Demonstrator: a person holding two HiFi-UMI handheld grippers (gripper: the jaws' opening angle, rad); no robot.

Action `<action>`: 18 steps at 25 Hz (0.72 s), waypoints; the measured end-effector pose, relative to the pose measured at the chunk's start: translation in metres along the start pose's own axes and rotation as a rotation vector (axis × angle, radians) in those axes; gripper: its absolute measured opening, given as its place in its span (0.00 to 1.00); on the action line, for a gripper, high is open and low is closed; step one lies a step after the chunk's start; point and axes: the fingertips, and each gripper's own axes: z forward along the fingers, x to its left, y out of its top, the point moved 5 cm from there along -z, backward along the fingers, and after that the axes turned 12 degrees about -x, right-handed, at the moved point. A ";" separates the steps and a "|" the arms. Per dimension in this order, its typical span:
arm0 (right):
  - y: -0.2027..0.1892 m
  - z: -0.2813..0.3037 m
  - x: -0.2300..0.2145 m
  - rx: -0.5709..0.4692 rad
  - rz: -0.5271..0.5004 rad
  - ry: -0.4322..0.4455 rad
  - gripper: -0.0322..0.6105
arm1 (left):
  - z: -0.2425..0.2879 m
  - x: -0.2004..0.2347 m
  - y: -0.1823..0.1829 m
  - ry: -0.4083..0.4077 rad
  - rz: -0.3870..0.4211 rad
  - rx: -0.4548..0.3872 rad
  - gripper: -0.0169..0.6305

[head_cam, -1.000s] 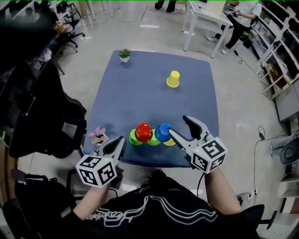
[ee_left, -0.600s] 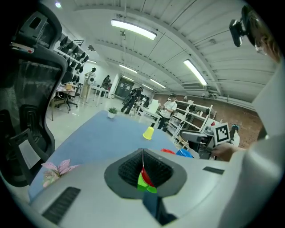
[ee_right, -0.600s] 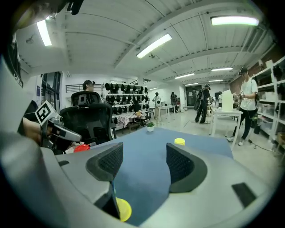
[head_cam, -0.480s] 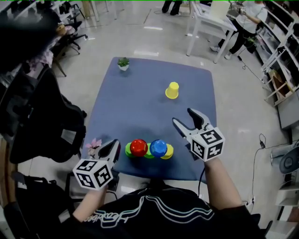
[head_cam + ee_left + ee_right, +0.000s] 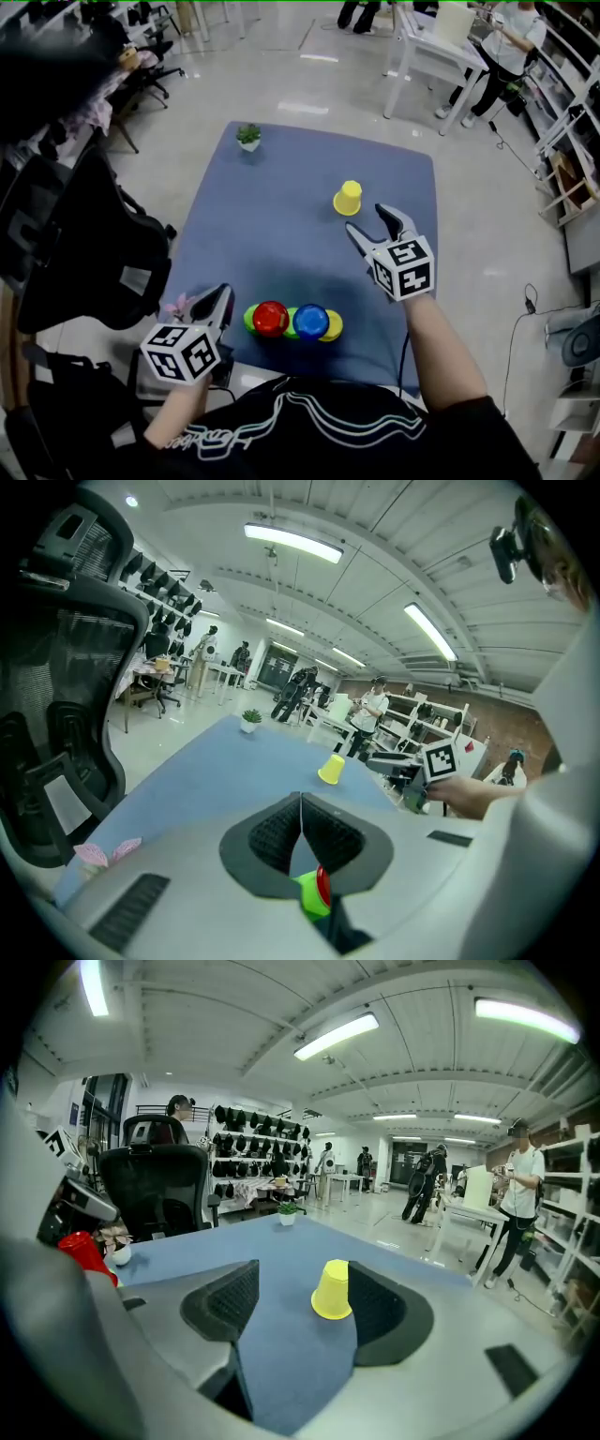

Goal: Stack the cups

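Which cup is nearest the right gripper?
The lone upside-down yellow plastic cup, just ahead of the right gripper, jaws open. The red cup, blue cup and green cup huddle at the table's near edge.

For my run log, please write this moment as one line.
right hand-held gripper: open, empty | yellow cup: upside down, ahead of its jaws | left hand-held gripper: shut, empty

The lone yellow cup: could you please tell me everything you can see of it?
The yellow cup looks like smooth plastic, tapered, standing upside down with its wide rim on the blue tablecloth. The right gripper holds its open jaws just short of it; nothing but the cloth seems to touch it.
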 end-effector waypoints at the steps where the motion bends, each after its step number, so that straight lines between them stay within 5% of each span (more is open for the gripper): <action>1: -0.003 0.006 -0.005 0.005 0.001 -0.003 0.52 | 0.003 0.000 0.000 0.007 0.001 0.003 0.07; 18: -0.068 0.096 -0.051 0.107 0.040 -0.039 0.52 | 0.036 0.017 -0.015 0.091 0.038 0.039 0.07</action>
